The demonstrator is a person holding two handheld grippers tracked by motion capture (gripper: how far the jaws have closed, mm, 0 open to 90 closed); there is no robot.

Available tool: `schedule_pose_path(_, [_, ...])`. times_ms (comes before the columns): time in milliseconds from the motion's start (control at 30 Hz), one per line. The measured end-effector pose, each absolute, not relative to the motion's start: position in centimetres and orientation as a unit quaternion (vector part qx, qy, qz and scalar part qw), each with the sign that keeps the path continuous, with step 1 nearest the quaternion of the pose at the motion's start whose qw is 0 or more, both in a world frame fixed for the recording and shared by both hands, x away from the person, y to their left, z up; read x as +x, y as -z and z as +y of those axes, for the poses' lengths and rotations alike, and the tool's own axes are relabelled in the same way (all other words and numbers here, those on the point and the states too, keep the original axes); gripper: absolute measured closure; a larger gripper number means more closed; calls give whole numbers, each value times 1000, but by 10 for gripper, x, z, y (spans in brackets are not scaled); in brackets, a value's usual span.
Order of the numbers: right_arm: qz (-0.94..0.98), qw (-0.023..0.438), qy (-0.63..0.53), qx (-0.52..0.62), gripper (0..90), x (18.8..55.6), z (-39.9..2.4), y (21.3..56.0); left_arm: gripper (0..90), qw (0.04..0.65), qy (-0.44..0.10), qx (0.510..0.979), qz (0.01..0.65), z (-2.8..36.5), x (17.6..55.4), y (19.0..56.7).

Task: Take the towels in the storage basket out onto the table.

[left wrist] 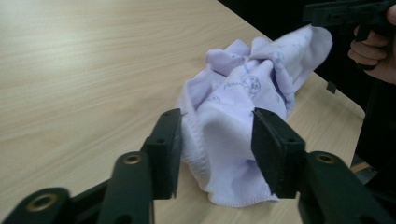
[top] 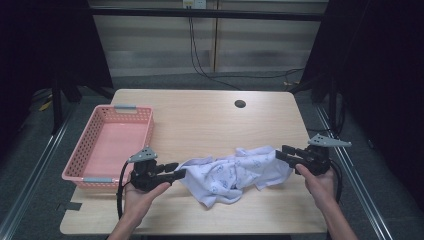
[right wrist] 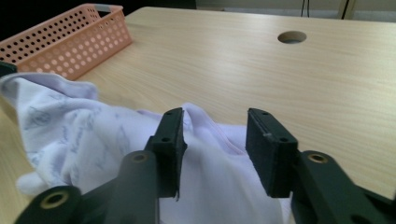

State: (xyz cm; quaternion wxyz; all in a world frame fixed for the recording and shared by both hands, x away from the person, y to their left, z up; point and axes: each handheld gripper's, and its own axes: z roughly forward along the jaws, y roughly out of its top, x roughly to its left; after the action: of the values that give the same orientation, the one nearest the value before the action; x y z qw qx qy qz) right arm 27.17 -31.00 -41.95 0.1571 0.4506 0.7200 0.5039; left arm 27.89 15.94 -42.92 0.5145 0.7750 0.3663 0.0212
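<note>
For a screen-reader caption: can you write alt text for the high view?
A crumpled pale lilac cloth lies on a wooden table between the left gripper and right gripper, both open. A pink basket sits at the left.

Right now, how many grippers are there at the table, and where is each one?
2. The left gripper is at the cloth's left end, beside the pink basket. The right gripper is at the cloth's right end.

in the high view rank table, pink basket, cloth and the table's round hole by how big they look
1. table
2. pink basket
3. cloth, crumpled, close to the basket in apparent size, so that order is unsure
4. round hole
</note>
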Motion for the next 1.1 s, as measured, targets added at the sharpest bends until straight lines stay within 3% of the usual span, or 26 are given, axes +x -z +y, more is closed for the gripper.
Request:
schedule_pose_path(167, [734, 141, -508, 428, 593, 267, -288, 416, 559, 516, -32, 789, 332, 140, 285, 422])
schedule_pose_path(333, [761, 92, -508, 393, 644, 268, -252, 427, 583, 515, -24, 804, 295, 111, 291, 422])
schedule_pose_path(500, [783, 72, -479, 391, 539, 280, -231, 449, 513, 480, 26, 838, 259, 76, 305, 448])
schedule_pose_path(567, [786, 66, -473, 391, 515, 283, -230, 459, 514, 446, 15, 857, 259, 63, 309, 464])
schedule_pose_path(667, [793, 67, -465, 388, 496, 285, -226, 467, 428, 436, 44, 861, 258, 53, 312, 483])
schedule_pose_path(800, [810, 69, -442, 379, 497, 286, -219, 473, 391, 444, 62, 861, 240, 41, 307, 492])
schedule_pose_path(833, [812, 74, -439, 377, 503, 286, -217, 476, 405, 437, 61, 864, 244, 36, 305, 495])
schedule_pose_path(933, [819, 96, -426, 373, 557, 284, -213, 478, 623, 412, 34, 879, 236, 25, 301, 499])
schedule_pose_path(967, [820, 97, -424, 373, 616, 284, -213, 479, 728, 409, 17, 882, 235, 24, 299, 501])
schedule_pose_path(1000, [825, 110, -411, 371, 753, 284, -212, 481, 870, 408, 7, 882, 236, 24, 300, 501])
schedule_pose_path(1100, [821, 102, -415, 378, 805, 285, -215, 481, 885, 415, 38, 875, 247, 30, 302, 503])
